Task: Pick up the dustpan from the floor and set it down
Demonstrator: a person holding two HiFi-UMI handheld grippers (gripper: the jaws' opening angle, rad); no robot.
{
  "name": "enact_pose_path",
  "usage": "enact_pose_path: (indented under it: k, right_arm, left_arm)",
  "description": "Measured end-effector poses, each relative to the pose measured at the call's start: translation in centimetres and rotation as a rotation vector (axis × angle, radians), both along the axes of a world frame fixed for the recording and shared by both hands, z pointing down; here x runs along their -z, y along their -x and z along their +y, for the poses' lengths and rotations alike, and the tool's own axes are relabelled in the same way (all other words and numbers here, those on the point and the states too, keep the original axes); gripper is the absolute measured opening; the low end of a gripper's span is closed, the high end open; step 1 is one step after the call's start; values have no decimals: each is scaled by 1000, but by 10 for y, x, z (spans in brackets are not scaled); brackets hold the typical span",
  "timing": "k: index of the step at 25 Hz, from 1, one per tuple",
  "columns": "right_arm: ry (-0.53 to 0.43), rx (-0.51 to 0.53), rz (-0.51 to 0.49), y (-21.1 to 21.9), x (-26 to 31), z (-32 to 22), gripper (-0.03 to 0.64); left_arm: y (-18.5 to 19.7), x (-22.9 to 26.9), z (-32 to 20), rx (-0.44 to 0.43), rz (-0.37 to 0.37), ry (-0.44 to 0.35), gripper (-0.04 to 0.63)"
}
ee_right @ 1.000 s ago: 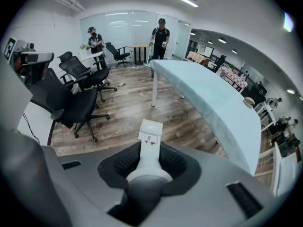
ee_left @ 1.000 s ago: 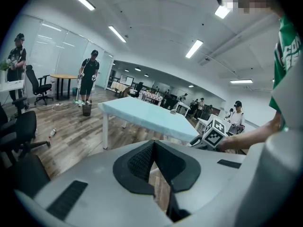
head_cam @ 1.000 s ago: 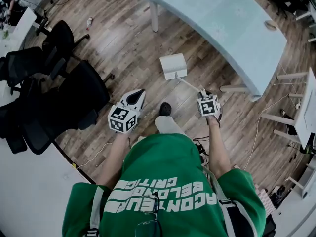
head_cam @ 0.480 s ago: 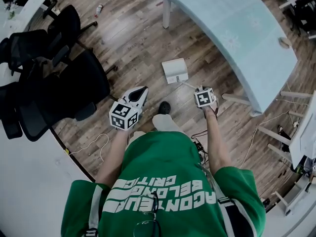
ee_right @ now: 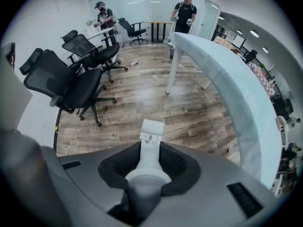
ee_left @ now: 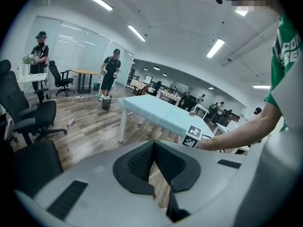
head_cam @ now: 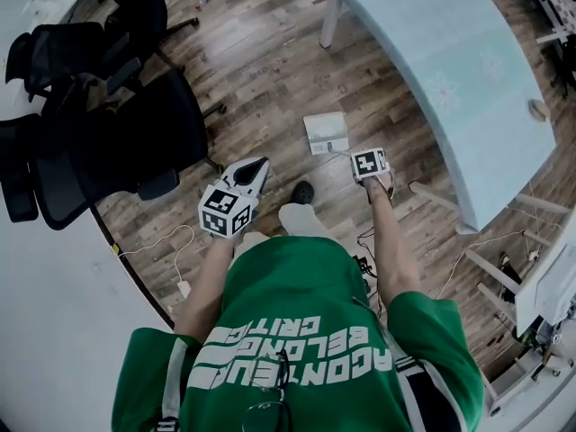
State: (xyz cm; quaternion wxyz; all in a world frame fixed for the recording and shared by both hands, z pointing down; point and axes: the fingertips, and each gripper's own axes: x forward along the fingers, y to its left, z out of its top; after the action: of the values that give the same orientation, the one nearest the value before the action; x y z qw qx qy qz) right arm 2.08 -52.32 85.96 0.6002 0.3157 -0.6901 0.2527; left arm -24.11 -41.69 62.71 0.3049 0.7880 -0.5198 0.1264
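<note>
White dustpan (head_cam: 326, 133) (handle end hidden)

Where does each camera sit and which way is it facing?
Head view: on the person's head, looking steeply down at the floor; shows green shirt, both arms, left gripper, right gripper.
Left gripper view: on the left gripper, looking across the room at the table; shows the person's right arm.
Right gripper view: on the right gripper, looking down along the dustpan it clamps; no arm shows.
Shared: head and right gripper views both show dustpan, table, chairs.
</note>
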Motion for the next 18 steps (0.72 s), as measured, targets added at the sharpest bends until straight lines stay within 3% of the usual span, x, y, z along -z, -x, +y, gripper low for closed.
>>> enact_pose_path:
  k: [12, 18]
  right_arm:
    - [27, 40, 52, 33, -9, -30, 121]
    - [32, 67, 16, 44, -8, -41, 135]
  left_arm:
    - [16, -10, 6, 70, 9, 23, -8]
    - [18, -5, 9, 87, 10, 9, -6]
